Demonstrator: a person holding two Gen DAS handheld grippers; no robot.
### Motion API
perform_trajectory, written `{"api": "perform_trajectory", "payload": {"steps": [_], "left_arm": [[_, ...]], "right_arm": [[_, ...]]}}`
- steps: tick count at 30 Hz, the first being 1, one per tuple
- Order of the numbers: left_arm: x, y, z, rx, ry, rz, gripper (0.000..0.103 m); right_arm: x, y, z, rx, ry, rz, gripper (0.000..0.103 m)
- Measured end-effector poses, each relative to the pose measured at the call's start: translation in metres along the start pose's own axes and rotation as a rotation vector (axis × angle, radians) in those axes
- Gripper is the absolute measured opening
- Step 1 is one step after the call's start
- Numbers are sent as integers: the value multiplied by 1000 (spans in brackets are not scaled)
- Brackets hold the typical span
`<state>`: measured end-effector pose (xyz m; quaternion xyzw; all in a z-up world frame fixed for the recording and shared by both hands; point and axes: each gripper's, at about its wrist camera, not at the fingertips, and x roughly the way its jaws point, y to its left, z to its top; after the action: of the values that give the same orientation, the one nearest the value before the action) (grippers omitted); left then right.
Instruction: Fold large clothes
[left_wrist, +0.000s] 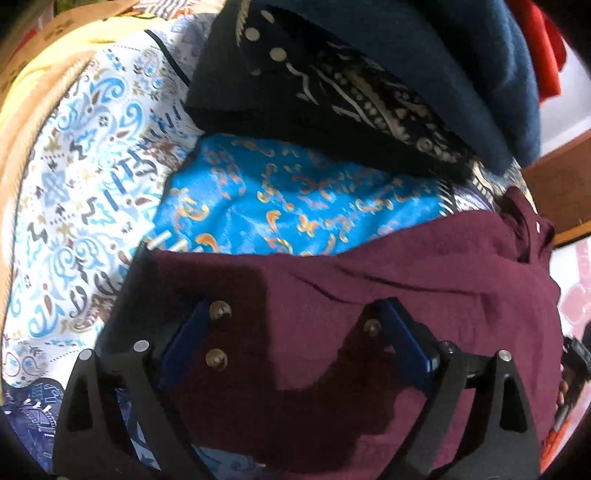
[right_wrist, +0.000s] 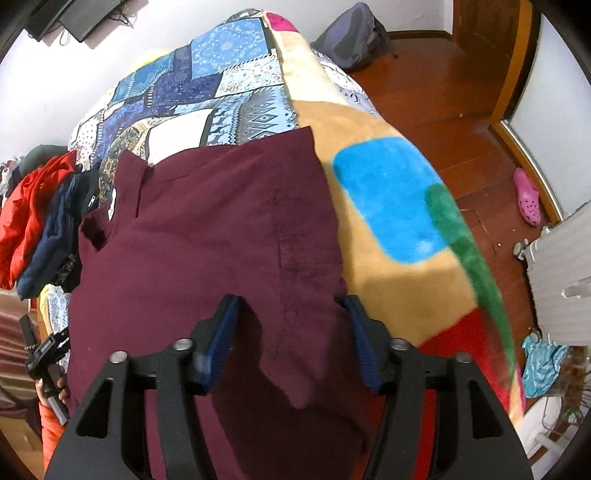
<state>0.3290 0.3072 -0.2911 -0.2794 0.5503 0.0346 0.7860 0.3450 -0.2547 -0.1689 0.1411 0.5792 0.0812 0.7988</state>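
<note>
Maroon shirt (right_wrist: 207, 236) flat on bed (right_wrist: 388, 229), collar end far, hem near. Left gripper (left_wrist: 295, 332) and right gripper (right_wrist: 288, 314) both wide open over it, gripping nothing.

Maroon shirt (right_wrist: 207, 236) hem cut off below.

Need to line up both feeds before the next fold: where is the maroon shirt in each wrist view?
Left wrist: maroon shirt fills the lower right, under the open left claw.
Right wrist: it fills the centre and lower left, under the open right claw.
Shared landmark: the shirt's collar, with its white tag.
</note>
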Motion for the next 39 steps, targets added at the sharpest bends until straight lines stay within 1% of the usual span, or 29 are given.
{"api": "perform_trajectory", "payload": {"steps": [1,4,6,7,8,9,10,12,13,15,17,22,23,24,25,26,28,29,30,31,33,35,39], "left_arm": [[1,-1,-3,6,17,-16,93],[7,-10,-20,42,84,-67,93],[11,-22,-34,97,143,-135,93],[12,-26,-38,114,142,-125,93],[12,-32,-42,142,136,-93,93],[13,-34,-42,141,140,-85,93],[15,-33,-40,119,142,-83,93],[15,-28,-33,78,123,-59,92],[14,-25,-29,54,110,-37,89],[8,-24,-24,34,97,-28,89],[-5,-28,-19,55,54,10,89],[-38,-45,-6,161,-67,108,89],[-40,-46,-1,178,-90,127,89],[-39,-37,18,185,-97,132,89],[-33,-36,21,189,-93,129,89],[-23,-33,27,186,-65,108,89],[1,-21,27,151,41,48,89],[11,-18,30,132,92,40,89],[24,-16,28,130,112,49,90],[27,-17,27,144,103,55,93],[27,-19,24,150,85,51,93],[30,-16,21,120,88,9,93],[29,-9,11,71,134,-88,93]], "right_arm": [[1,0,2,2,3,9,68],[3,-1,5,9,10,14,71],[4,0,7,6,9,15,72],[5,0,7,6,7,16,72],[5,0,8,6,8,16,72],[6,-1,8,8,6,19,72],[6,0,9,10,7,20,72],[6,0,9,11,6,21,72],[5,0,9,10,3,22,72],[4,0,9,7,0,23,72],[4,1,10,5,2,20,72],[6,3,12,6,6,10,72],[6,3,12,6,7,9,72],[6,3,13,5,7,8,72],[6,3,13,4,8,7,73],[7,3,13,4,8,6,73],[6,4,12,1,6,3,73],[6,4,12,0,5,2,73],[5,4,12,-1,3,1,72],[5,4,12,-3,1,1,72],[3,5,12,-10,-9,-3,72],[1,6,13,-17,-17,-5,72],[-2,5,15,-13,-43,4,72]]}}
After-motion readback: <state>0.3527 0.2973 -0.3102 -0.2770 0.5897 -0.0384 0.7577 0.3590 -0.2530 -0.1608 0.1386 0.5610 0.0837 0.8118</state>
